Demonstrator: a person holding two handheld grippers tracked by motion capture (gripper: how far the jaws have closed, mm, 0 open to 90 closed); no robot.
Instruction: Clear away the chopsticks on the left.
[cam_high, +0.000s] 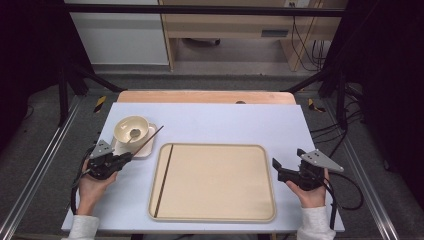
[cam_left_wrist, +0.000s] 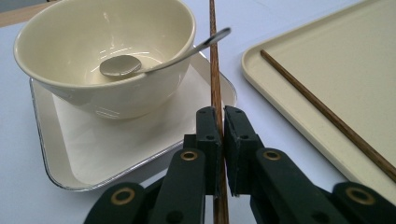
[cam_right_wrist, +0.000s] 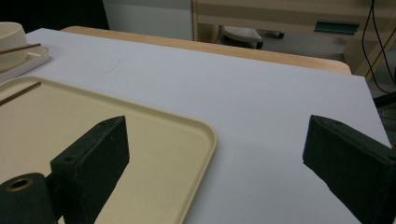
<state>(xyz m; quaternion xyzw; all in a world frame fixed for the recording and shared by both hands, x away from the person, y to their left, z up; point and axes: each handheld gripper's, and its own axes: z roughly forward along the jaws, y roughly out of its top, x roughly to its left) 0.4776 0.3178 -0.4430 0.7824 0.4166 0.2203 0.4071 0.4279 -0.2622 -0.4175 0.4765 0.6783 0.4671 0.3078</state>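
My left gripper (cam_left_wrist: 222, 114) is clamped on one chopstick (cam_left_wrist: 214, 56) beside the bowl (cam_left_wrist: 93, 60); its mate (cam_left_wrist: 327, 112) lies on the tray (cam_left_wrist: 299, 126); right gripper (cam_right_wrist: 212, 154) idle, jaws apart; risk: thin grip, stick pivots and clips the spoon (cam_left_wrist: 140, 65).

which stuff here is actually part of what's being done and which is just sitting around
In the job:
- chopstick clamped in the left gripper
- second chopstick already lying on the tray

Just lying about:
- bowl with a spoon in it
- square plate under the bowl
- right gripper, jaws open, holding nothing
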